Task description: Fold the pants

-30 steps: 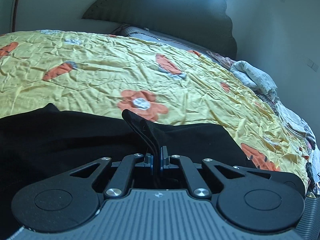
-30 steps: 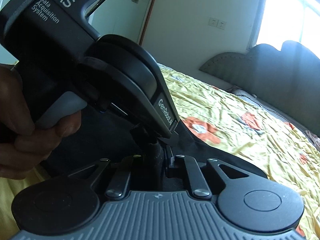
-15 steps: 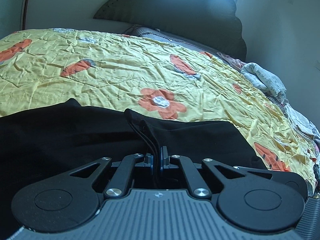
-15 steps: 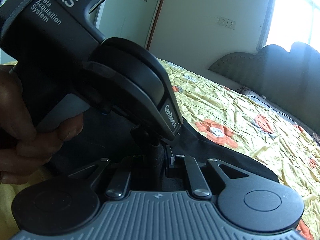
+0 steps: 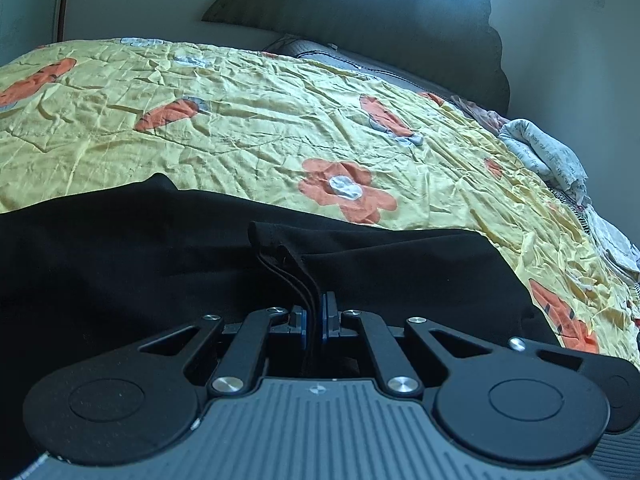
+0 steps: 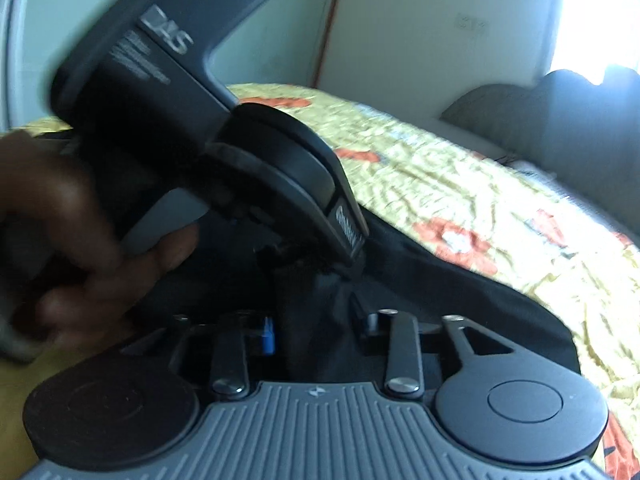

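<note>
The support surface is a bed covered with a wrinkled yellow bedspread (image 5: 240,128) printed with orange flowers. Black pants (image 5: 120,248) lie spread flat on its near portion. A heap of pale crumpled fabric (image 5: 548,156) rests along the bed's right edge, near the dark headboard (image 5: 360,12).

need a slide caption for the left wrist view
Left claw shut on a bunched edge of the black pants, spread over the yellow floral bedspread.
</note>
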`<state>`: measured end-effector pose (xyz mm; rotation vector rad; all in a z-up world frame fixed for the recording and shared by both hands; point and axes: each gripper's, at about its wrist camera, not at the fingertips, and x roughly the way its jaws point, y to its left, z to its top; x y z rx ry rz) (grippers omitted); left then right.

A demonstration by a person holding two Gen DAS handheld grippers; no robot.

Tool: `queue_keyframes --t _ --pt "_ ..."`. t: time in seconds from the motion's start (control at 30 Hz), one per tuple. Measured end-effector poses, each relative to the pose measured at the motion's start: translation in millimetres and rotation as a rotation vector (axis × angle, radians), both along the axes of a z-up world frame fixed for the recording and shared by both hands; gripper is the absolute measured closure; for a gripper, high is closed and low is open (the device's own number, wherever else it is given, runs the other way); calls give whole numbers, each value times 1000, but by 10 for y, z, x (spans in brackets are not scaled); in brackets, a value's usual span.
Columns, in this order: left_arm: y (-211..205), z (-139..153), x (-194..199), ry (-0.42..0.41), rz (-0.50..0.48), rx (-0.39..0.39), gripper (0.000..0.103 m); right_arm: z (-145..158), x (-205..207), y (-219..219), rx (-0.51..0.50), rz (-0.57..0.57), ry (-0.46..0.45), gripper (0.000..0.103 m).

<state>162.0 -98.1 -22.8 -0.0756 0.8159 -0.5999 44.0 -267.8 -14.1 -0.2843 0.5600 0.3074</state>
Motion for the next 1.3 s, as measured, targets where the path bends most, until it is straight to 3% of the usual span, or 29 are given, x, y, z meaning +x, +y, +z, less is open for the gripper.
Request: queue_keyframes --t 0.03,0.1,0.23,0.33,0.47,0.53,0.63,0.77,0.97,1.17,1.3 --pt "10 5 7 6 10 5 84 46 -35 -93 39 30 33 66" --pt "51 39 22 10 35 12 77 144 -86 -294 127 70 79 66" --pt "175 196 82 -12 124 20 73 277 -24 -715 276 51 61 66" --pt "161 297 146 -23 114 34 69 225 98 -914 359 -45 67 66" --pt "-29 172 164 -28 69 178 62 46 298 -958 298 -111 137 66" --pt "-58 106 109 -58 66 201 59 47 285 -938 252 -107 115 65" --pt "-72 105 48 -95 69 225 55 88 210 -871 290 -108 91 64" --pt "-41 117 33 -92 82 219 51 107 256 -842 306 -167 61 64" --pt "9 105 3 -94 89 218 43 29 319 -519 301 -214 95 64" --pt "46 75 -29 -98 97 204 35 -114 214 -368 254 -193 57 46" --pt "58 23 -80 -118 90 205 26 -135 161 -327 221 -196 42 41"
